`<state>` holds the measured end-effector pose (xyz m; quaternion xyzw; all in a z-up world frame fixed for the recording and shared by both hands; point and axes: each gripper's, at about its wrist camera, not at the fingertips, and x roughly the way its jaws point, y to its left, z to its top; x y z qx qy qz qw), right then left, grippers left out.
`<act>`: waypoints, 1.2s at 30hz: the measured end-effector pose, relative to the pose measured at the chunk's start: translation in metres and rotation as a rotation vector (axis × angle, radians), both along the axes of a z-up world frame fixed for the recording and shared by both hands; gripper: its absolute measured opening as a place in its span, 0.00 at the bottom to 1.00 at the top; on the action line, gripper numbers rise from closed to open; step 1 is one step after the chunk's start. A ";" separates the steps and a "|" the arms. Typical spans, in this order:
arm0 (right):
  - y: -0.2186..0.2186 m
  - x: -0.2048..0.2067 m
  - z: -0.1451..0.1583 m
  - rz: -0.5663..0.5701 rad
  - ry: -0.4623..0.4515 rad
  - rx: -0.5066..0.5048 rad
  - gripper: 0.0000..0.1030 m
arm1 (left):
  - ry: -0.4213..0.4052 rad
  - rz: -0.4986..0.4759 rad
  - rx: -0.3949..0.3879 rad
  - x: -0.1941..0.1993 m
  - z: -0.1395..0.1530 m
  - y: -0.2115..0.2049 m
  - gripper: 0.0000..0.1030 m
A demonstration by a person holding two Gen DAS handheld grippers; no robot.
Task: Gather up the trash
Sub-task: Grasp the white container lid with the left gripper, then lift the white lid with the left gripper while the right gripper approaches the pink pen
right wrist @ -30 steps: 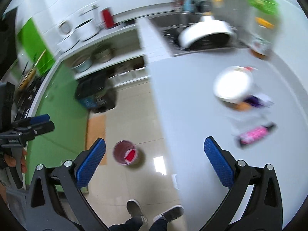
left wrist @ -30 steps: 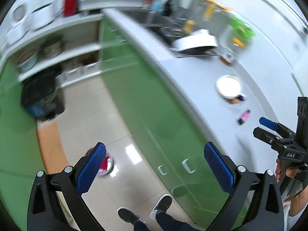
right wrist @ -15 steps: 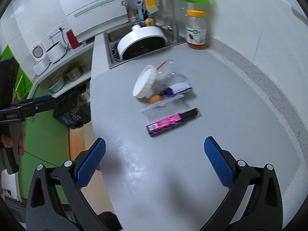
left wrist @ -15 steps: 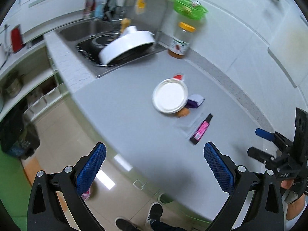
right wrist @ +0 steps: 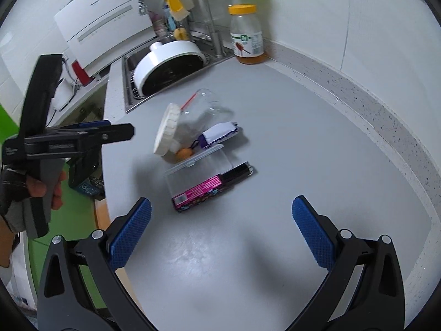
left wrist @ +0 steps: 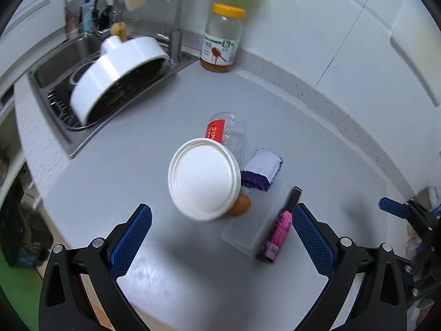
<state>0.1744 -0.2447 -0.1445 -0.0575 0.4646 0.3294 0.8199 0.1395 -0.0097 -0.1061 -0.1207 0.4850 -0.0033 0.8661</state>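
On the bench (left wrist: 317, 127): trash pile, centre.
Left claw (left wrist: 220, 240): spread, empty, hovering.
Right claw (right wrist: 220, 234): spread, empty.
Pink wrapper (right wrist: 210, 189): 12 o'clock of right claw.
Advice: descend squarely, pinch wrapper's long sides.

Bright even overhead light; soft shadows, faint glare on counter (right wrist: 248, 248); fisheye bending edges; slight motion blur.

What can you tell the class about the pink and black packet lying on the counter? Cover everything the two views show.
The pink and black packet is a long, slim, flat wrapper, bright pink with small print for most of its length and black at the end nearer the wall. It looks like glossy film. It lies flat on the grey counter, resting partly on a clear plastic lid at the near edge of the trash pile. No gripper touches it.
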 end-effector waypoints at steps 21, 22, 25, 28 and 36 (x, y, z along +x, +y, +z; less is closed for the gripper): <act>0.011 0.033 -0.024 0.010 0.058 -0.009 0.97 | 0.070 0.018 0.071 0.047 -0.050 0.005 0.62; 0.013 0.033 -0.024 0.013 0.058 -0.009 0.97 | 0.065 0.019 0.067 0.046 -0.048 0.006 0.58; 0.017 0.033 -0.023 0.021 0.056 -0.006 0.97 | 0.053 0.031 0.072 0.041 -0.040 0.013 0.55; 0.023 0.032 -0.023 0.033 0.054 -0.004 0.97 | 0.053 0.052 0.076 0.038 -0.039 0.023 0.51; 0.037 0.031 -0.024 0.055 0.058 -0.009 0.97 | 0.054 0.051 0.064 0.033 -0.042 0.034 0.18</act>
